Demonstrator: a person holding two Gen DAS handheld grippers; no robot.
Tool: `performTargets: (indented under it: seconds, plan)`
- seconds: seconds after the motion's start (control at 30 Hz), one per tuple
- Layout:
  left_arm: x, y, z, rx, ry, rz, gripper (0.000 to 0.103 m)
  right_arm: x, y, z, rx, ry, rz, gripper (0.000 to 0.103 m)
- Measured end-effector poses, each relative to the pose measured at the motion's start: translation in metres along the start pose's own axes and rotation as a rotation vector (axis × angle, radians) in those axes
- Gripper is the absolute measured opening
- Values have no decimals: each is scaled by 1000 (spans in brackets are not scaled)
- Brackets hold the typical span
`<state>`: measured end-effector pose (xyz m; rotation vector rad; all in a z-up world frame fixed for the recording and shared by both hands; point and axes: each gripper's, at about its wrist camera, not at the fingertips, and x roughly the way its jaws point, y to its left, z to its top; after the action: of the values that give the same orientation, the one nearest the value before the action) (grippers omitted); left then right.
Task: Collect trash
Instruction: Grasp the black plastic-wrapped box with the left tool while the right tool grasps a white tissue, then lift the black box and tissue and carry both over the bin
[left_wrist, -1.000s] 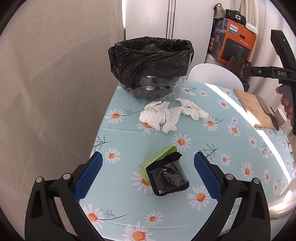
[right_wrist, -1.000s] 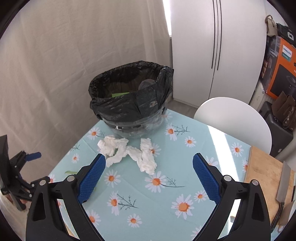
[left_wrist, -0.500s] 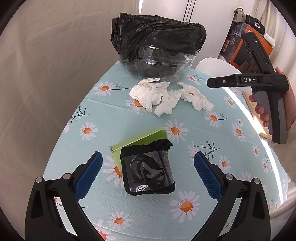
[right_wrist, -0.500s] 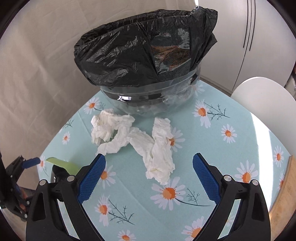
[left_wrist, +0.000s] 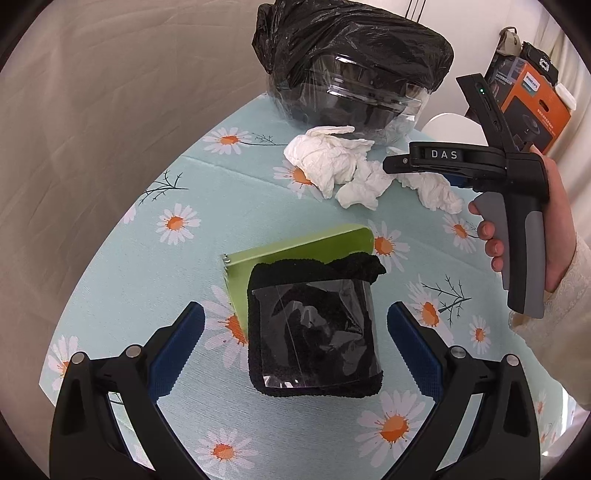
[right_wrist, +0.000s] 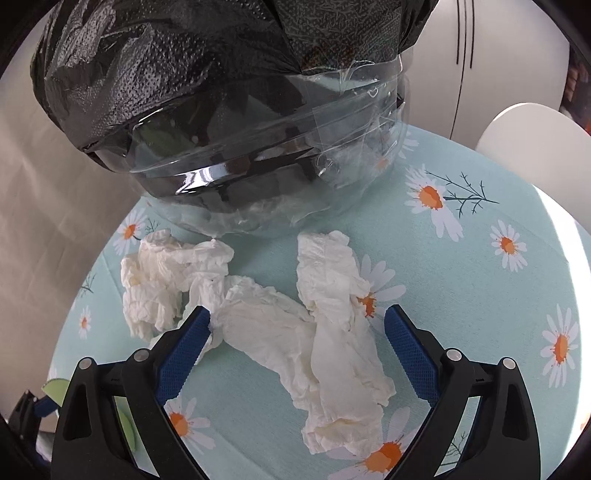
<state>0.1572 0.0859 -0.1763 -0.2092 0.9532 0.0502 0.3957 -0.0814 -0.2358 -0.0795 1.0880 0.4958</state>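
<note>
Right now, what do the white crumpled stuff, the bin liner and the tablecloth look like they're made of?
White wads: soft matte tissue paper, judging by the fine creases and torn, floppy edges.
Bin liner: thin black plastic film, glossy, finely embossed, wrinkled over a clear container.
Tablecloth: pale blue daisy print with a faint woven-looking texture; cloth or coated vinyl, I can't tell which.

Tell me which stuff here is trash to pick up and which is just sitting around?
For the job:
crumpled tissues
black wrapper
green card
bin with black bag
left claw
right claw

Just lying about:
orange box
white chair
daisy tablecloth
</note>
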Motion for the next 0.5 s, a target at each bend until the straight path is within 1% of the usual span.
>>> performTargets:
  seconds: [0.03,0.07,0.1,0.13,0.17,0.2,0.23,0.3,0.4,0.5]
  plan:
    - [1,0,-1,2,4,-3,92,2,3,-1,-22,3,-15,86]
    - [4,-1,-2,11,22,0,84,2,6,-3,-58,-5,-49,71]
    - [6,-1,-3,20,40,-20,81,1,9,-5,-100,-11,-77,51]
    - [7,0,-4,24,49,-42,71,0,11,-6,-133,-9,-81,44]
    - [6,0,-4,24,59,-64,65,-1,11,-7,-145,0,-63,30]
    - [7,0,-6,29,70,-74,65,-2,10,-7,-147,16,-43,27]
    - [5,0,-7,42,75,-73,65,-4,8,-7,-145,29,-36,26]
    - [3,0,-9,62,93,-76,64,-9,3,-9,-155,38,-39,24]
    - [-6,0,-13,82,95,-96,64,-22,-8,-14,-137,39,-40,24]
    - [-15,-2,-15,122,106,-85,64,-41,-26,-19,-89,36,-29,24]
